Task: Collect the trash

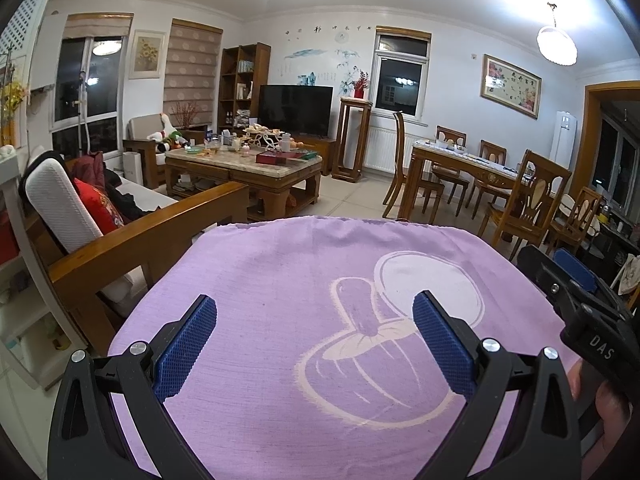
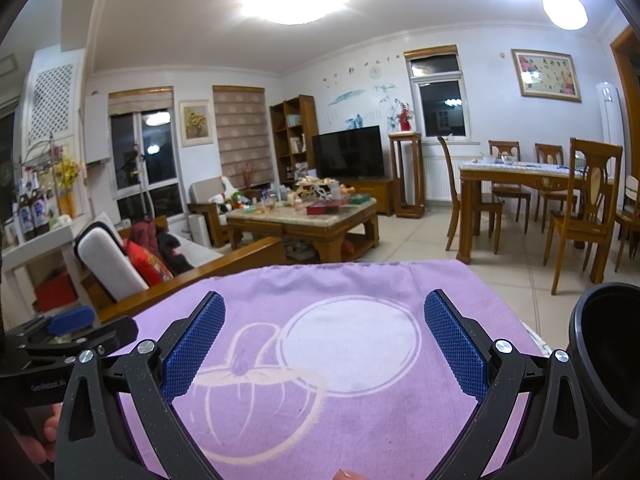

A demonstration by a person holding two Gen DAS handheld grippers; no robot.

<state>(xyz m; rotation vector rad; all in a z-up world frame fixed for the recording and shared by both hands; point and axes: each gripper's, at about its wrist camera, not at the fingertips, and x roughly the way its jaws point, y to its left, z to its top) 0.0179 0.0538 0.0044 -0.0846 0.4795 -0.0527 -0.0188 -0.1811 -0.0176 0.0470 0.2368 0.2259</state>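
Woven purple cloth [image 1: 280, 320]; black bin [image 2: 608, 352], maybe.

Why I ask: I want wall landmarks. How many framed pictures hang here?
2. The sunflower picture hangs far left; the wide floral picture hangs right, above the dining table. Others may be hidden.

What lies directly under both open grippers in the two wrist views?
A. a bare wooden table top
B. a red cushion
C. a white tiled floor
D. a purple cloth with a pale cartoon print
D: in both wrist views the left gripper and the right gripper stand open and empty over a purple cloth with a pale cartoon print; the red cushion lies off on the sofa.
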